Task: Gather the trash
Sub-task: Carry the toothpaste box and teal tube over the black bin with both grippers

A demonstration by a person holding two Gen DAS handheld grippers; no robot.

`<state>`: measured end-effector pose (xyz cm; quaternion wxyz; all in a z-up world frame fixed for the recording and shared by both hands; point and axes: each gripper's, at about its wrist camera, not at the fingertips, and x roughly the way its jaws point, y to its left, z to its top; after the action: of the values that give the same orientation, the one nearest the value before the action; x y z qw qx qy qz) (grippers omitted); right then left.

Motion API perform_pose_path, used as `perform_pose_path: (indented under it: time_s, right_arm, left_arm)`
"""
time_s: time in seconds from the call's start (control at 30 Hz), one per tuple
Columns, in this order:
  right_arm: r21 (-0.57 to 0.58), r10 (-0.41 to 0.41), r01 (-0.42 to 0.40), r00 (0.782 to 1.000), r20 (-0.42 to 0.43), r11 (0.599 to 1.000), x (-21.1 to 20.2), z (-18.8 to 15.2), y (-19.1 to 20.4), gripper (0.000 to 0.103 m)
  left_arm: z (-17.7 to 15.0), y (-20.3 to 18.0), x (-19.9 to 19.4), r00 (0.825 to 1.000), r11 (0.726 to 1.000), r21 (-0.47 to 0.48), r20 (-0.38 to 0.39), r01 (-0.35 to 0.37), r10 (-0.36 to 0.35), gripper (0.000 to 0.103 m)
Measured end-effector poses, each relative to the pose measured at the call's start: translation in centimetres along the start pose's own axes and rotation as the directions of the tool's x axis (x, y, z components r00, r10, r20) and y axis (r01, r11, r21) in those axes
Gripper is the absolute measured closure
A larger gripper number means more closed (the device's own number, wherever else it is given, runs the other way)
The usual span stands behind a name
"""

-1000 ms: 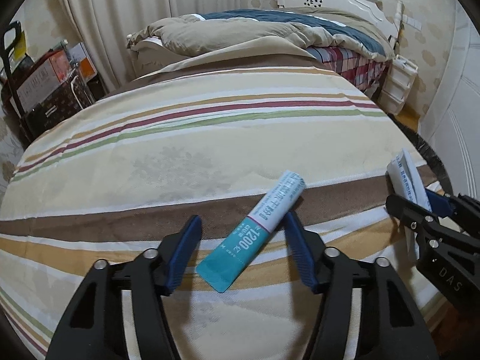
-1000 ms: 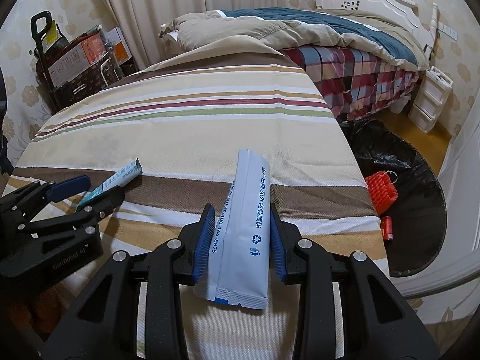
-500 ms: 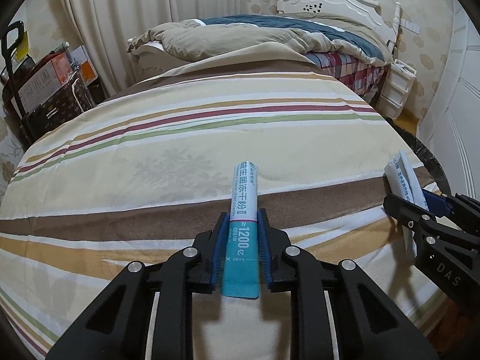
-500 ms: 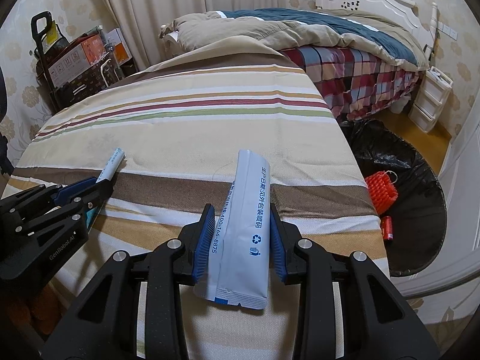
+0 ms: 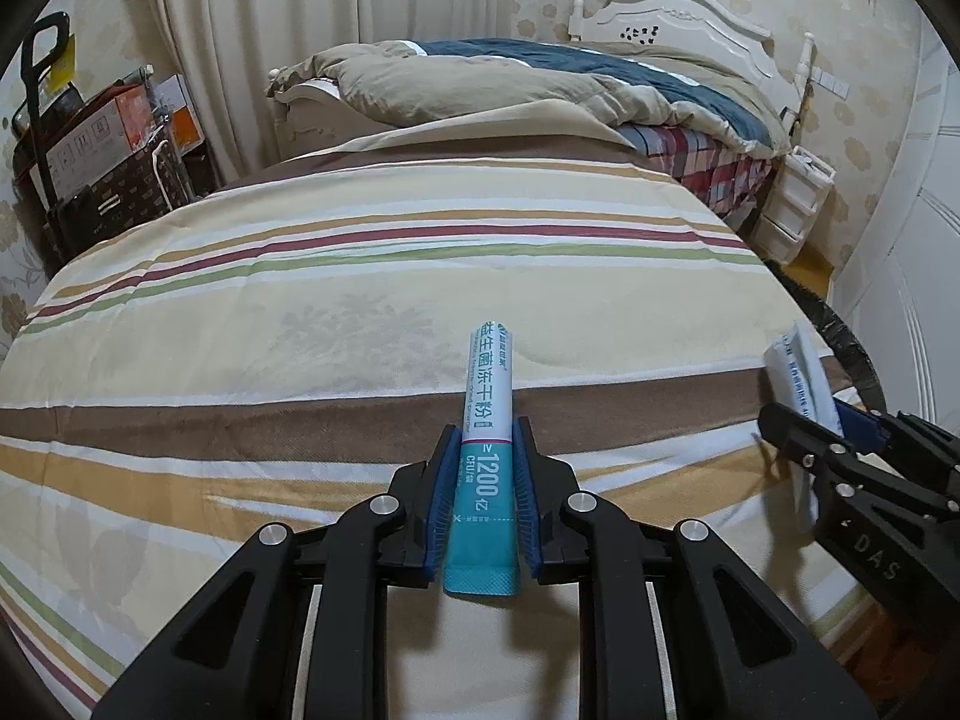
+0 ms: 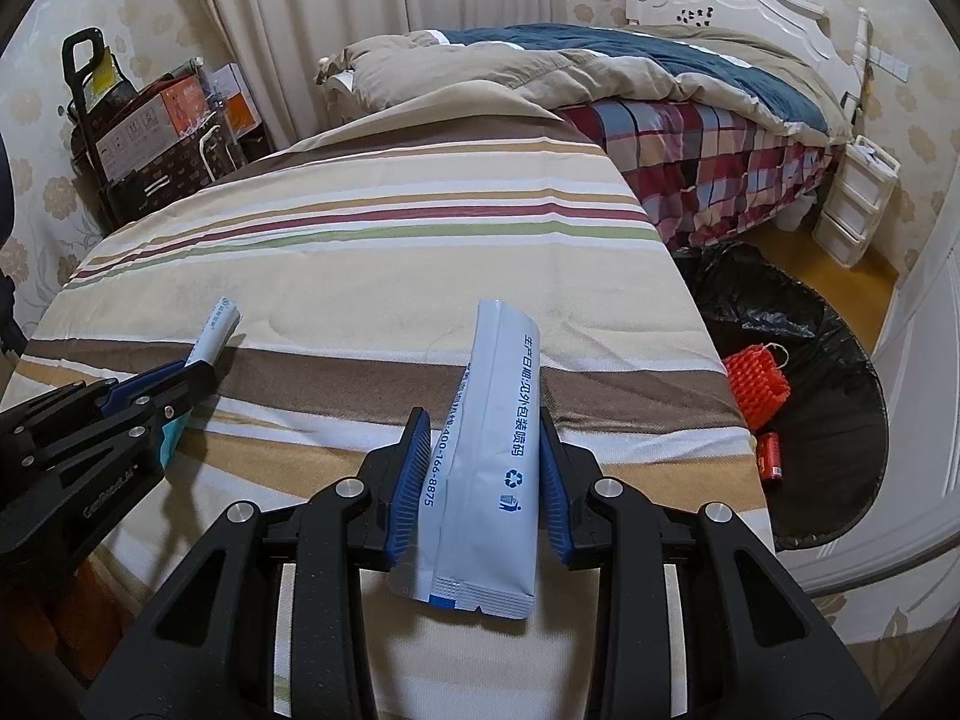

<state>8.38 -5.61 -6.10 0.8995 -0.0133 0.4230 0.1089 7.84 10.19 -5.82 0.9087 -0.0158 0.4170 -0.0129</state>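
My left gripper (image 5: pixel 485 450) is shut on a slim teal-and-white sachet (image 5: pixel 487 420) that stands straight out between its blue pads over the striped bedspread (image 5: pixel 300 312). My right gripper (image 6: pixel 485 444) is shut on a wider white sachet (image 6: pixel 492 450) with blue print. Each gripper shows in the other's view: the right gripper (image 5: pixel 840 438) with its white sachet (image 5: pixel 801 372) at the right edge, the left gripper (image 6: pixel 180 378) with the slim sachet (image 6: pixel 213 333) at the left. A black trash bag (image 6: pixel 798 360) lies open on the floor right of the bed.
In the bag lie a red mesh net (image 6: pixel 756 384) and a small red can (image 6: pixel 769 455). A second bed with a rumpled duvet (image 6: pixel 540 66) stands behind, white drawers (image 6: pixel 858 204) at far right, boxes and a trolley (image 6: pixel 144 138) at far left.
The left jaws closed on the slim sachet, which turned from slanted to straight and lifted slightly off the bedspread. The right gripper kept still with its white sachet.
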Motion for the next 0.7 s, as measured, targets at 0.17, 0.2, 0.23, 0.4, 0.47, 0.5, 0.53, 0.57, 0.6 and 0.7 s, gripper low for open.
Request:
perform_pose_path:
  time_s: [0.17,0.2,0.23,0.4,0.47,0.5,0.53,0.57,0.6,0.7]
  right_arm:
    - [-0.001,-0.001,0.001,1.000,0.002,1.000,-0.2,0.0,0.1,0.069]
    - [0.000,-0.001,0.001,1.000,0.003,1.000,-0.3,0.0,0.1,0.069]
    - [0.000,-0.001,0.001,1.000,0.004,1.000,-0.3,0.0,0.1,0.069]
    - [0.003,-0.006,0.006,1.000,0.017,1.000,-1.1,-0.1,0.1,0.069]
    - [0.007,-0.009,0.009,1.000,0.025,1.000,-1.4,0.0,-0.2,0.069]
    - [0.009,-0.010,0.010,1.000,0.027,1.000,-1.6,0.0,-0.3,0.069]
    - [0.013,-0.013,0.013,0.999,0.031,1.000,-1.8,0.0,-0.5,0.069]
    - [0.016,-0.015,0.015,0.999,0.034,1.000,-1.9,0.0,-0.7,0.069]
    - [0.021,-0.019,0.018,0.999,0.038,1.000,-2.1,0.1,-1.0,0.069]
    - [0.033,-0.028,0.027,0.998,0.049,0.999,-2.6,0.1,-1.6,0.069]
  left_arm:
    - [-0.2,-0.6,-0.7,1.000,1.000,0.016,0.028,-0.007,0.007,0.082]
    - [-0.2,-0.7,-0.9,0.999,1.000,0.017,0.033,-0.007,0.006,0.082]
    - [-0.1,-0.8,-1.1,0.999,1.000,0.018,0.036,-0.006,0.006,0.082]
    - [0.1,-1.6,-1.9,0.998,1.000,0.030,0.067,-0.006,0.003,0.082]
    - [0.3,-2.0,-2.1,0.997,0.999,0.036,0.078,-0.003,0.001,0.082]
    - [0.3,-2.1,-2.2,0.997,0.999,0.037,0.083,-0.003,-0.001,0.082]
    - [0.4,-2.3,-2.4,0.996,0.999,0.040,0.088,0.000,-0.003,0.082]
    - [0.5,-2.5,-2.5,0.996,0.999,0.042,0.093,0.003,-0.006,0.082]
    - [0.6,-2.8,-2.6,0.995,0.999,0.044,0.097,0.006,-0.011,0.082]
    - [0.9,-3.5,-2.8,0.994,0.998,0.054,0.108,0.016,-0.021,0.082]
